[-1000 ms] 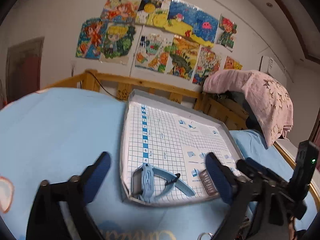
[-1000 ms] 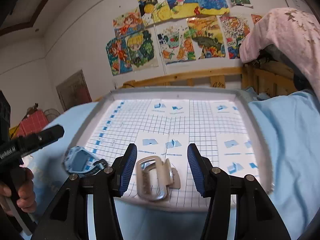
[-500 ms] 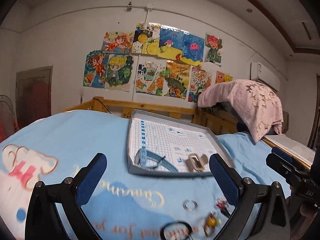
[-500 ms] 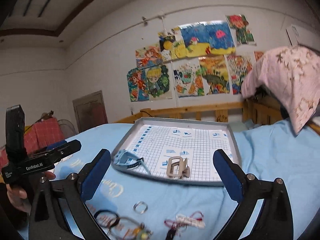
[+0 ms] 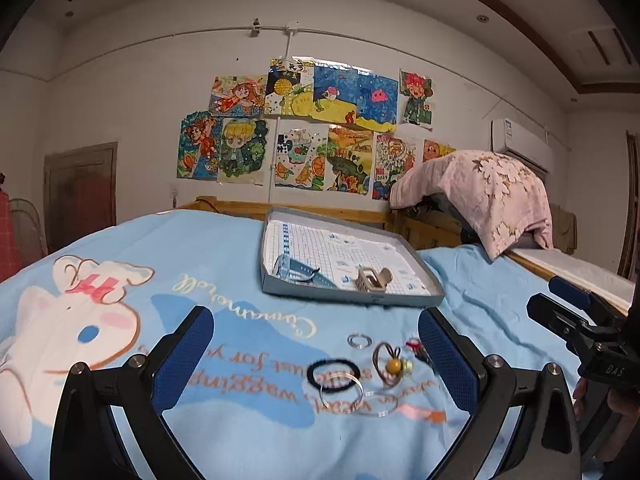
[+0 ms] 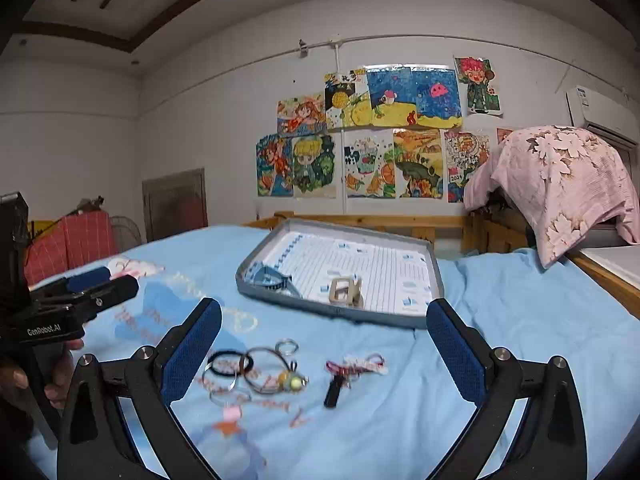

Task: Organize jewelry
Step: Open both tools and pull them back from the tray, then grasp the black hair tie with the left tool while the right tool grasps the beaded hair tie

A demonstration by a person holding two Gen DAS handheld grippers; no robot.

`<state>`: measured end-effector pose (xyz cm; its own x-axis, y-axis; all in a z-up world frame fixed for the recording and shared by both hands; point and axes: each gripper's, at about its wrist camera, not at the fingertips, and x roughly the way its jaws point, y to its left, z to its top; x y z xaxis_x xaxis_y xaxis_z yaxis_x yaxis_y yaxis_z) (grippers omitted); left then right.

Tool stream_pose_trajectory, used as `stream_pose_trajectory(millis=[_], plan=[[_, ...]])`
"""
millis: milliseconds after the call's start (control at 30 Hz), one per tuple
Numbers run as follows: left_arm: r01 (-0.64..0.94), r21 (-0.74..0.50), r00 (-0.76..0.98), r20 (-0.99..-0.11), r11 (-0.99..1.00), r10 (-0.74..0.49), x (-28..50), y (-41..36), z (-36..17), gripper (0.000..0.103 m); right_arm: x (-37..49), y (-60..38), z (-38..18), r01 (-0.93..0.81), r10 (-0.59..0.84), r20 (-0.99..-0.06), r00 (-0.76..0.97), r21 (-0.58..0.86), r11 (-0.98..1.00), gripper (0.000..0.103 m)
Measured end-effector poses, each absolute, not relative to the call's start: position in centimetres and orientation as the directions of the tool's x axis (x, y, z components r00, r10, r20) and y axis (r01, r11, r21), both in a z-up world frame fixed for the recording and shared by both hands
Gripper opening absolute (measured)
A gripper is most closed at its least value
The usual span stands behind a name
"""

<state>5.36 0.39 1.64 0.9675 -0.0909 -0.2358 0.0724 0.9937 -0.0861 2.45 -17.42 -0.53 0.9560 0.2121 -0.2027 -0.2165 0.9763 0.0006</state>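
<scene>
A grey tray (image 5: 348, 298) (image 6: 340, 314) with a grid-paper bottom lies on the blue bedspread. In it are a blue watch (image 5: 298, 270) (image 6: 272, 278) and a beige hair claw (image 5: 374, 279) (image 6: 346, 291). In front of the tray lie loose pieces: a small ring (image 5: 359, 340) (image 6: 287, 346), a black hair tie (image 5: 334, 372) (image 6: 229, 362), metal bangles (image 5: 342, 394) (image 6: 264, 370), a yellow-bead hair tie (image 5: 394, 364) (image 6: 292, 380), and a red-and-white cord piece (image 6: 360, 364). My left gripper (image 5: 316, 354) and right gripper (image 6: 324, 350) are both open and empty, held back above these pieces.
A blue cartoon bedspread (image 5: 120, 320) covers the bed. A wooden rail (image 5: 240, 204) runs behind the tray. A pink blanket (image 5: 488, 192) is draped at the right. The other gripper shows at each view's edge (image 5: 580, 332) (image 6: 60, 312).
Both grippers pulled back from the tray and opened wide. The right gripper left the beige hair claw lying in the tray. The loose jewellery on the bedspread came into view.
</scene>
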Motion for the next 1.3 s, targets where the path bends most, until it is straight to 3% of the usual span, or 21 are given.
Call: stream_pose_trajectory(millis=[633, 1100, 1300], plan=[[0.056, -0.111, 0.935, -0.344, 0.992, -0.091, 5.0, 0.1, -1.3, 0.103, 1.9, -17.7, -2.7, -0.185, 0.176, -0.278, 0.944, -0.004, 0.983, 0.101], [0.045, -0.21, 0.9, -0.415, 0.977, -0.131, 9.8, 2.0, -0.9, 0.103, 5.9, -17.3, -1.8, -0.178, 0.175, -0.244, 0.954, 0.011, 0.984, 0.101], [0.013, -0.219, 0.91, -0.402, 0.976, -0.102, 12.3, 2.5, -0.5, 0.103, 9.0, -17.2, -1.8, -0.188, 0.195, -0.239, 0.951, 0.05, 0.981, 0.101]])
